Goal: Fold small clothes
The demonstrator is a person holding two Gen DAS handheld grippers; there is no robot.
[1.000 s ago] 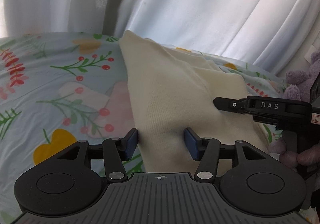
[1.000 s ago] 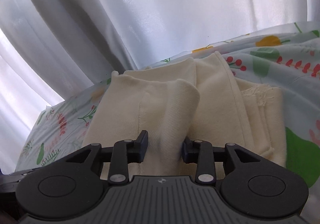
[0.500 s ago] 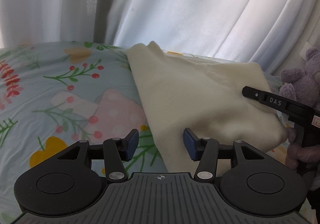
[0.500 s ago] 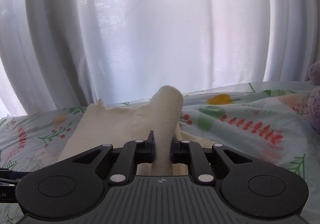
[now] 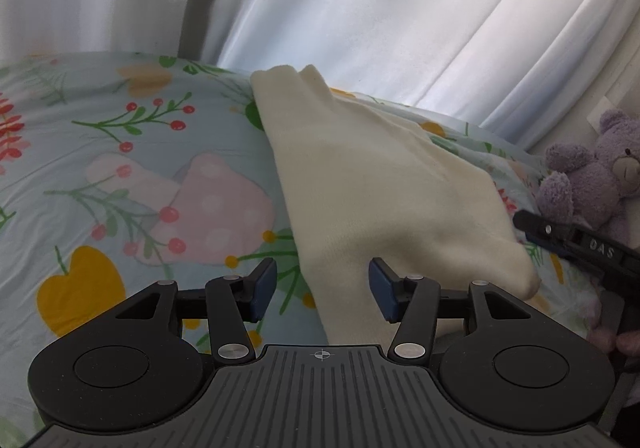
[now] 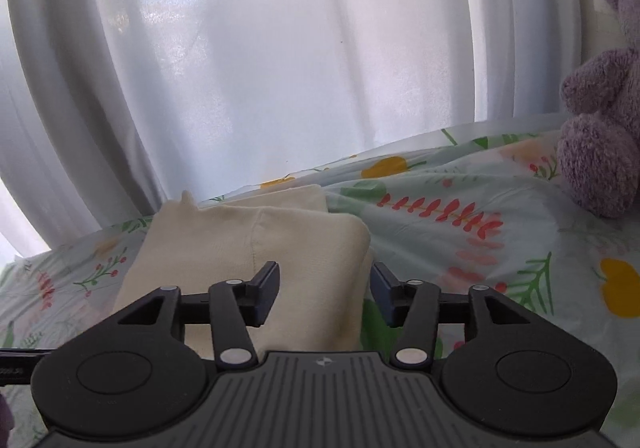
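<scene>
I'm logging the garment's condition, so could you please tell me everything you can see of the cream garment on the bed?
The cream garment looks like a soft knit, plain and pale. It lies folded over on the floral bedsheet, with a rounded fold edge on its right in the right wrist view and a seam line down its top layer. A second layer shows beneath at the far end. Nothing grips it: the right gripper is opening over its near corner, and the left gripper hovers open above its near end.

Soft daylight glows through the white curtain [image 6: 280, 67] at the back, blowing out into glare in the right wrist view. The bedsheet [image 5: 120, 175] is evenly lit, with faint shadows. Fisheye bending curves both views' edges, the corners darken, and the purple plush bear [image 6: 600, 127] looks soft.
</scene>
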